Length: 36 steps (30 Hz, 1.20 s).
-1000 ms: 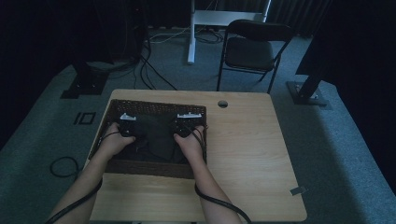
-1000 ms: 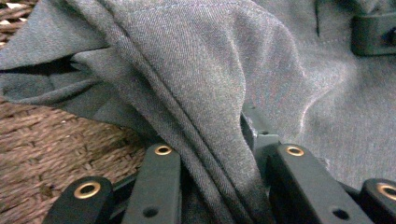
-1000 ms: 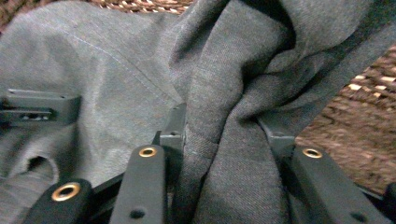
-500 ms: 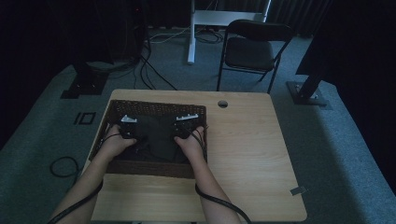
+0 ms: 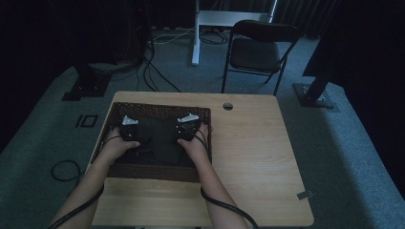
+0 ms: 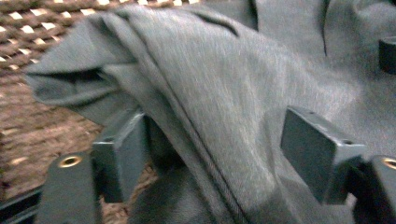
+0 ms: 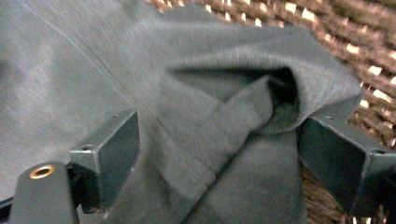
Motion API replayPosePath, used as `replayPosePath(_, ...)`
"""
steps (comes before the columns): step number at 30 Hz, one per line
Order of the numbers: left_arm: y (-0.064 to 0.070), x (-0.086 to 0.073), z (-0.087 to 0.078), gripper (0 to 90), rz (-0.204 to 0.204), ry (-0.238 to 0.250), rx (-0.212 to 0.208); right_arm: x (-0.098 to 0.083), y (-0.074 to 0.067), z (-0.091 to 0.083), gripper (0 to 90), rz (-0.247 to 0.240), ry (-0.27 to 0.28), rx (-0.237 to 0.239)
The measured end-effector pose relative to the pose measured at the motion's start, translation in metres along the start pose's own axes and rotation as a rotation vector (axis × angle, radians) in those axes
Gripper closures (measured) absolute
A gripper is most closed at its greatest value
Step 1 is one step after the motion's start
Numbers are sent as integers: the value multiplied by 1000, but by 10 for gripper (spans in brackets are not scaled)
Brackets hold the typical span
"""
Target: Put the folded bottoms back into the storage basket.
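Forearms: being seen entering from the bottom edge of the high view, both reaching forward over the wooden table (image 5: 258, 157) into the basket.
Left gripper (image 5: 129, 130): being held low over the left part of the garment. Jaws have just been opening and are standing wide apart. A fold of grey cloth (image 6: 205, 107) is lying between them, draped over the inner face of the left jaw, not being pinched.
Right gripper (image 5: 187, 129): being held low over the right part of the garment, level with the left one. Jaws have just been opening and are standing wide. A bunched fold of the cloth (image 7: 219, 126) is sitting in the gap, its edge being touched by the right jaw, no squeeze being applied.
Garment (image 5: 160, 140): dark grey, being left lying flat-ish inside the basket, between and under both grippers, rumpled at the gripped spots.
Basket (image 5: 157, 109): brown woven tray, being kept on the left half of the table, its far wall just beyond the gripper tips.
Table hole (image 5: 228, 106): being seen near the far edge, right of the basket.
Folding chair (image 5: 258, 50): standing on the carpet beyond the table.
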<state>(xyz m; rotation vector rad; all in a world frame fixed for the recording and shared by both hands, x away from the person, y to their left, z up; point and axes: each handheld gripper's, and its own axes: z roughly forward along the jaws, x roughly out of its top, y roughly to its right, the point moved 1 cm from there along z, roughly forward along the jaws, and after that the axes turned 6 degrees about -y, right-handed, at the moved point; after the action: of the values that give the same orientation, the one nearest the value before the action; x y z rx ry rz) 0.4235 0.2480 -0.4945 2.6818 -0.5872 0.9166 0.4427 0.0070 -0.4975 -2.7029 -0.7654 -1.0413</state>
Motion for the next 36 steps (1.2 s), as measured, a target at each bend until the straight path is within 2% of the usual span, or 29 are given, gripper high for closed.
replayPosePath(1,0,1,-2,195,10,4,-3,1,1,-2,125,-3,7,-1)
replayPosePath(3,0,4,-7,195,40,25,34,4,1,-5,123,-3,18,-1)
replayPosePath(5,0,7,-12,195,46,48,46,7,2,-9,123,4,33,7)
replayPosePath(8,2,15,-23,195,49,93,47,10,2,-13,122,19,46,28)
replayPosePath(10,4,19,-30,195,73,135,60,11,3,-16,123,23,53,34)
replayPosePath(12,7,22,-38,195,75,151,52,13,5,-20,123,23,60,35)
replayPosePath(17,13,26,-49,195,91,153,28,17,6,-29,123,33,84,47)
replayPosePath(20,16,27,-54,195,65,162,16,20,7,-35,123,12,106,52)
replayPosePath(23,20,28,-60,195,80,170,9,22,8,-41,123,8,110,47)
replayPosePath(29,26,30,-68,195,74,186,-4,25,12,-54,124,6,131,48)
replayPosePath(30,29,31,-72,195,93,187,-7,25,13,-60,124,6,143,49)
replayPosePath(31,29,31,-72,195,93,187,-7,25,13,-60,124,6,143,49)
replayPosePath(32,32,32,-75,195,93,193,-20,26,15,-66,123,1,149,52)
replayPosePath(36,37,31,-81,195,97,194,-35,26,18,-73,123,-9,155,47)
